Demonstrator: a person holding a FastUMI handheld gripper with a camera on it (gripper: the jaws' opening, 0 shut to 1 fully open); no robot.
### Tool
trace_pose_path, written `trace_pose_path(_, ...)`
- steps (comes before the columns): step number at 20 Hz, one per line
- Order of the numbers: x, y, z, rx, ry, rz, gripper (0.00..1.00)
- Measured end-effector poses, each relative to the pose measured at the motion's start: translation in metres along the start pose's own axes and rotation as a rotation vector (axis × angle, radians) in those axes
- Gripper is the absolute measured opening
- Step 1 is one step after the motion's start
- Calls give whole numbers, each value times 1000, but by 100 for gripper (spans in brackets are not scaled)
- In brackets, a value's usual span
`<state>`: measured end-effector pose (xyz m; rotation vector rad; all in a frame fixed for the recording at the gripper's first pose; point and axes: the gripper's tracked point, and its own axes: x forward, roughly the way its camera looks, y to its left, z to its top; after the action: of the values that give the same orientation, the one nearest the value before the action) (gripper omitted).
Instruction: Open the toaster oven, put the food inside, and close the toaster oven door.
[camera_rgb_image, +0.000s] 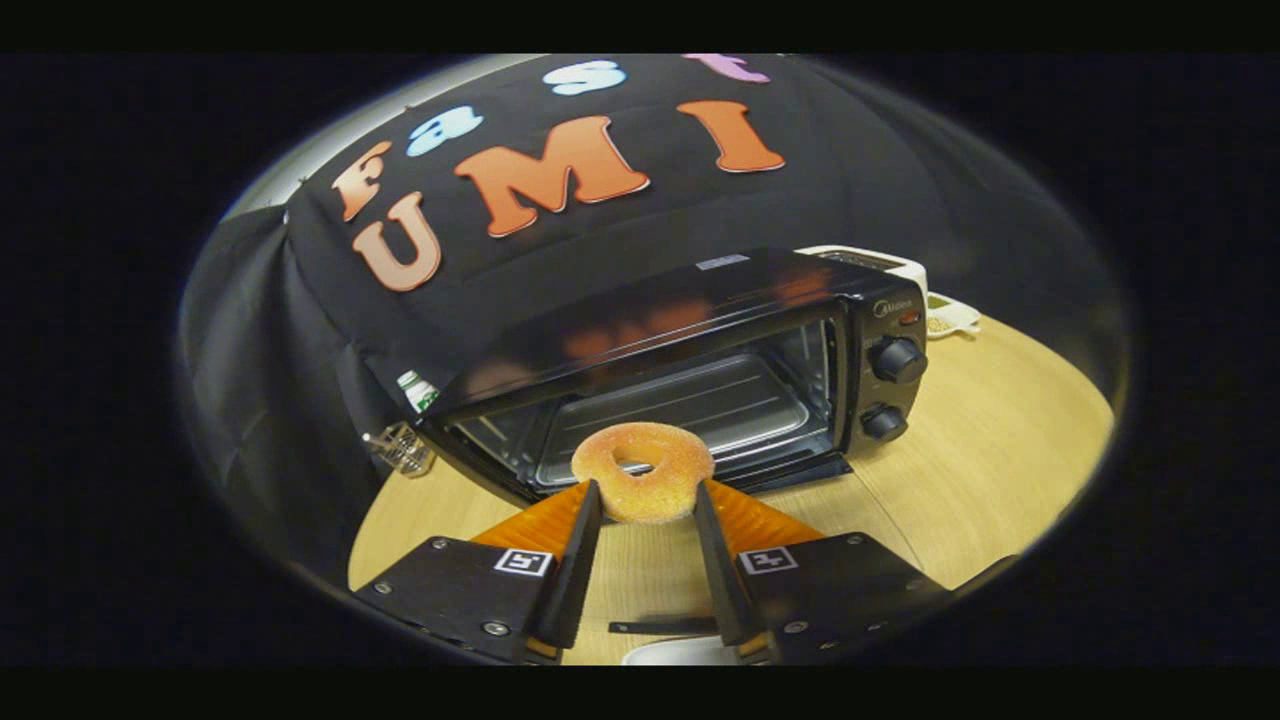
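A sugar-coated ring doughnut (645, 487) sits between my two fingers, and my gripper (647, 494) is shut on it, both fingers pressing its sides. Just beyond the doughnut stands the black toaster oven (700, 300) on the wooden table (990, 450). Its front is open and I look straight into the cavity, where a metal tray (700, 405) lies on the floor of the oven. The doughnut hangs right at the cavity's mouth. Two round knobs (897, 360) sit one above the other on the oven's right panel. The lowered door is mostly hidden behind the doughnut and fingers.
A white appliance (880, 262) and a small white dish (952, 318) stand behind the oven's right side. A bottle with a green label (418, 392) and a small wire object (402, 450) stand left of the oven. Bare tabletop lies right of the oven.
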<state>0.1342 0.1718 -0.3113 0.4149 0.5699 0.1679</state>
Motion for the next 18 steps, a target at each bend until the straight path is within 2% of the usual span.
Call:
trace_pose_path(6,30,9,7,209,-13,62,53)
trace_pose_path(12,53,14,10,257,-16,89,55)
trace_pose_path(15,55,11,11,241,-21,88,67)
trace_pose_path(17,49,9,15,219,-47,83,80)
trace_pose_path(18,47,9,16,209,-54,82,91)
